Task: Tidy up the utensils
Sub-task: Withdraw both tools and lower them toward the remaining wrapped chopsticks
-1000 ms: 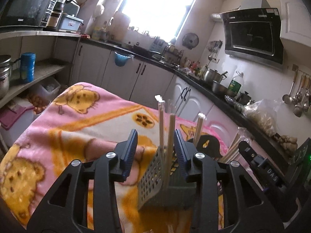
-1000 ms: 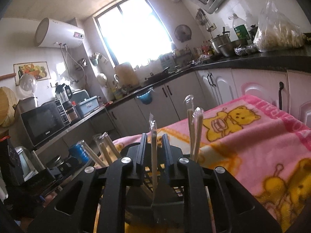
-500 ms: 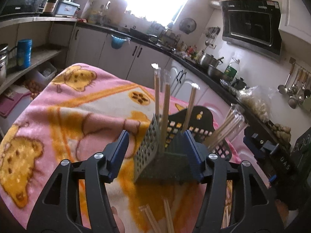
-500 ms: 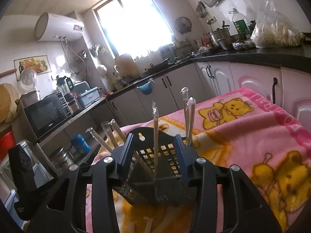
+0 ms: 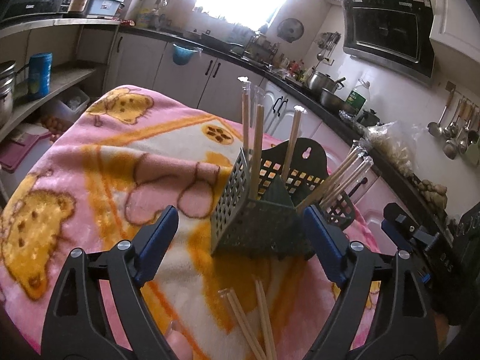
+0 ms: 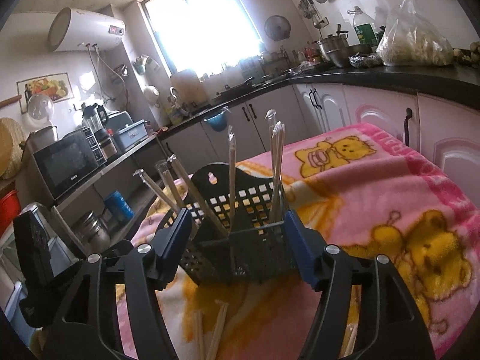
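A dark perforated utensil holder (image 5: 258,222) stands on the pink cartoon blanket (image 5: 99,162). Several wrapped chopsticks (image 5: 256,150) stand upright in it, and more lean out at its right (image 5: 339,177). Loose chopsticks (image 5: 255,321) lie on the blanket in front of it. My left gripper (image 5: 240,246) is open and empty, its jaws wide on either side of the holder's near face. In the right wrist view the holder (image 6: 240,240) sits between my open, empty right gripper (image 6: 240,243). Loose chopsticks (image 6: 216,330) lie below it.
Kitchen cabinets and a dark counter (image 5: 300,84) with pots run behind the table. Open shelves with a blue can (image 5: 39,75) stand at the left. A microwave (image 6: 66,162) sits on a side counter. The other gripper's body (image 5: 420,234) shows at the right edge.
Both grippers have opened wide and drawn back from the holder. The right gripper let go of the chopstick it held, which now stands in the holder. Loose chopsticks have come into view.
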The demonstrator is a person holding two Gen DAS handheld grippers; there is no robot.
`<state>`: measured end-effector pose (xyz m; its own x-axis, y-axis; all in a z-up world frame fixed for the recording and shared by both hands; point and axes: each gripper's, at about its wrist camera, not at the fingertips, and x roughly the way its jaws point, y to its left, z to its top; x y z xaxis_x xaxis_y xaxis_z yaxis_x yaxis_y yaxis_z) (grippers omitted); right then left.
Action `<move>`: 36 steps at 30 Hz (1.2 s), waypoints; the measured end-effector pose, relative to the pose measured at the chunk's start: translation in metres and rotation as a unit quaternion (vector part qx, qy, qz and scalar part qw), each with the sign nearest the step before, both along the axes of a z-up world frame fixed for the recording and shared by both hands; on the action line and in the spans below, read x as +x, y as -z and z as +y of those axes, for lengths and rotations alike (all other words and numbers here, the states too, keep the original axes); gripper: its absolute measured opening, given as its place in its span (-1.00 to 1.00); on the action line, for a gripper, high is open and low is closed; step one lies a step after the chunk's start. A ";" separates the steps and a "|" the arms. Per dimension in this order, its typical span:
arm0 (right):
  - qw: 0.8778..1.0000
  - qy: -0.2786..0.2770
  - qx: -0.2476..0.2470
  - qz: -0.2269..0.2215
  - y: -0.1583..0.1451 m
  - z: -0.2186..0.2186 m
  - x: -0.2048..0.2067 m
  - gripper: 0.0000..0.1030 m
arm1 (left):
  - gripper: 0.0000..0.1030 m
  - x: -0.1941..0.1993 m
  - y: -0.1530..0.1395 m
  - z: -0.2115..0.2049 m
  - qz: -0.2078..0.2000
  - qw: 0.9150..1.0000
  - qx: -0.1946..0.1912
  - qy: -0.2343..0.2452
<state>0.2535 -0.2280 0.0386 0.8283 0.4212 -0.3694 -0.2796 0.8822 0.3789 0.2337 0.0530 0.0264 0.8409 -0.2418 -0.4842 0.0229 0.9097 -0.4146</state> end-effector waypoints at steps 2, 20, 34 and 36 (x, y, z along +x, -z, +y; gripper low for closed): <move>1.000 -0.003 -0.005 0.002 0.001 0.000 -0.005 0.23 | 0.78 -0.003 0.001 0.001 0.002 1.000 -0.002 0.002; 0.998 -0.020 -0.040 0.035 0.013 -0.008 -0.036 0.24 | 0.78 -0.022 0.013 -0.010 0.023 1.000 0.000 0.018; 0.996 -0.016 -0.058 0.064 0.029 -0.021 -0.056 0.25 | 0.78 -0.028 0.023 -0.029 0.044 0.998 0.010 0.042; 0.996 -0.013 -0.060 0.069 0.033 -0.024 -0.058 0.25 | 0.78 -0.029 0.025 -0.033 0.047 0.998 0.013 0.047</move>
<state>0.1954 -0.2521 0.0054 0.7556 0.3878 -0.5279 -0.2562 0.9167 0.3067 0.2044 0.0204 0.0012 0.7653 -0.3042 -0.5672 0.0705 0.9156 -0.3959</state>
